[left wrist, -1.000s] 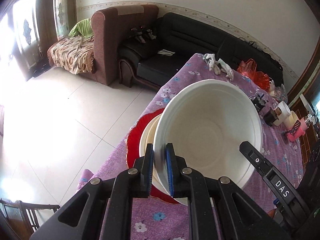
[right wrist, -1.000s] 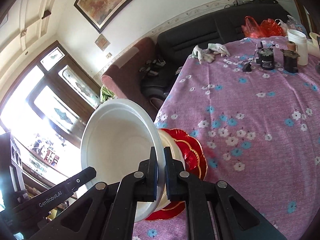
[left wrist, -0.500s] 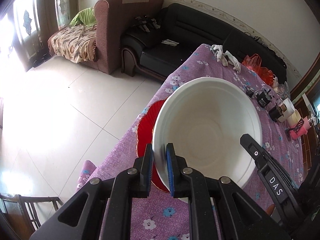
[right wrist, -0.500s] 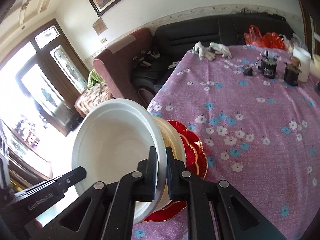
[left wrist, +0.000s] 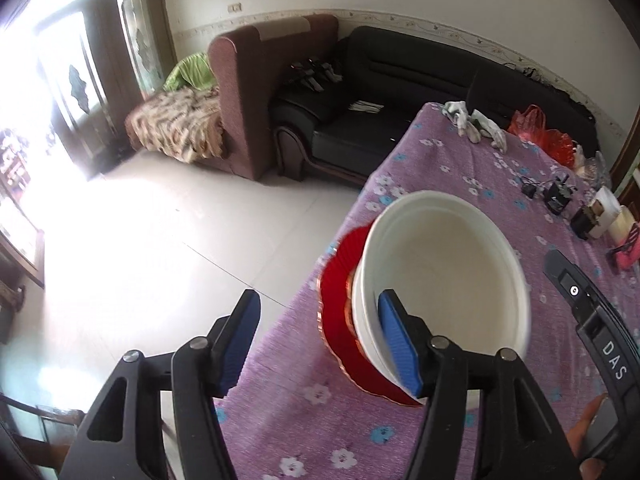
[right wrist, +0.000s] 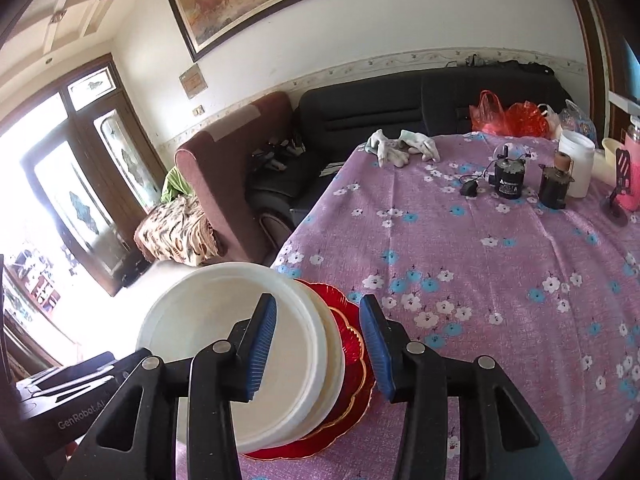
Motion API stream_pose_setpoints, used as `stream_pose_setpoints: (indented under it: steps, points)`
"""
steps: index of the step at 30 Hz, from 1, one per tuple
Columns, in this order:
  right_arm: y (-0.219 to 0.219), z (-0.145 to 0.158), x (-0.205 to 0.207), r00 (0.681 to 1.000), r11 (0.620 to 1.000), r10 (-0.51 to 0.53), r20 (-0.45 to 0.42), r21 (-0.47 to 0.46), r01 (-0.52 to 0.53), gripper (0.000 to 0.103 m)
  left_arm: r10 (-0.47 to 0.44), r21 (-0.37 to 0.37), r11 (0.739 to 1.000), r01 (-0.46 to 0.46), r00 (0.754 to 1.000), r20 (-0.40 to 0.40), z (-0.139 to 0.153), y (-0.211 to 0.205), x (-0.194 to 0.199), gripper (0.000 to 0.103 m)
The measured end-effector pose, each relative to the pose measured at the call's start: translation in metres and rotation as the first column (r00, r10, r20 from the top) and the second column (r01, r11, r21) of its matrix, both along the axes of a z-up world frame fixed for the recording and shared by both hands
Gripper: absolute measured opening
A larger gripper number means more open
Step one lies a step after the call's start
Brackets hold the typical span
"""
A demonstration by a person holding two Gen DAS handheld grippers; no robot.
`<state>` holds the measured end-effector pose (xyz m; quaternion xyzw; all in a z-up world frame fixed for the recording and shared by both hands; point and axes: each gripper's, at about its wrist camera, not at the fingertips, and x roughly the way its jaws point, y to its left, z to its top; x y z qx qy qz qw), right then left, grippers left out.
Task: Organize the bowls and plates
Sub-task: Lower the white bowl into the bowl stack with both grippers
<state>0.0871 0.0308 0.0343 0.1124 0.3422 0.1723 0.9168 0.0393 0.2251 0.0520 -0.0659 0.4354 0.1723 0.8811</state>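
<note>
Sitting on the table (right wrist: 500, 300), at its near left corner by the edge that faces the sofa: a finished-looking stack. Resting lowest, the red plate (right wrist: 352, 344), scalloped and gold-rimmed, flat on the purple flowered cloth. Nesting above it, a cream bowl, only its rim peeking out. Topping the pile, the big white bowl (left wrist: 444, 276), upright, mouth up, seated in the bowl beneath.

Letting go now on both sides. Left gripper (left wrist: 320, 340): jaws having just been opening, standing well apart, the right pad hanging over the inside of the white bowl near its rim, the left pad out over the table edge and floor, neither pad pressing. Right gripper (right wrist: 318, 340): jaws likewise having just been opening, standing apart, straddling the rims of the stack with clear gaps on both sides, gripping nothing.

Judging by this: stacking step done, release nearly complete, drawing both grippers clear of the rim probably remaining. Seeing no further plates or bowls loose on the cloth; only gloves (right wrist: 400, 146), small dark motors, a white jar and red bags crowding the far edge. Possibly little or nothing left of the sorting, though the near part of the table is staying out of view.
</note>
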Motion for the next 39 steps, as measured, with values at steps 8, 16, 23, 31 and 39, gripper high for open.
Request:
stream_pose_setpoints:
  steps: [8, 16, 23, 31, 39]
  points:
    - [-0.004, -0.002, 0.001, 1.0, 1.0, -0.005, 0.0, 0.014, 0.005, 0.048, 0.007, 0.102, 0.995, -0.005, 1.0, -0.023, 0.0, 0.001, 0.002, 0.064]
    - [-0.007, -0.007, 0.004, 1.0, 1.0, -0.005, -0.014, 0.016, 0.005, 0.048, -0.061, 0.067, 0.996, 0.066, 0.995, -0.073, -0.016, -0.013, 0.021, 0.064]
    - [-0.016, -0.015, 0.008, 0.999, 0.998, 0.008, -0.032, 0.058, -0.006, 0.048, -0.056, 0.099, 0.993, 0.067, 0.992, -0.113, -0.029, -0.012, 0.028, 0.064]
    - [-0.013, -0.008, -0.036, 0.979, 0.986, 0.142, 0.147, 0.065, -0.153, 0.048, -0.018, 0.053, 0.998, 0.02, 0.999, -0.049, -0.007, 0.007, 0.014, 0.064]
    - [0.02, -0.018, -0.075, 0.928, 0.964, 0.266, 0.261, -0.071, -0.256, 0.048, -0.058, 0.063, 0.996, 0.064, 0.993, -0.101, -0.031, -0.01, 0.024, 0.064]
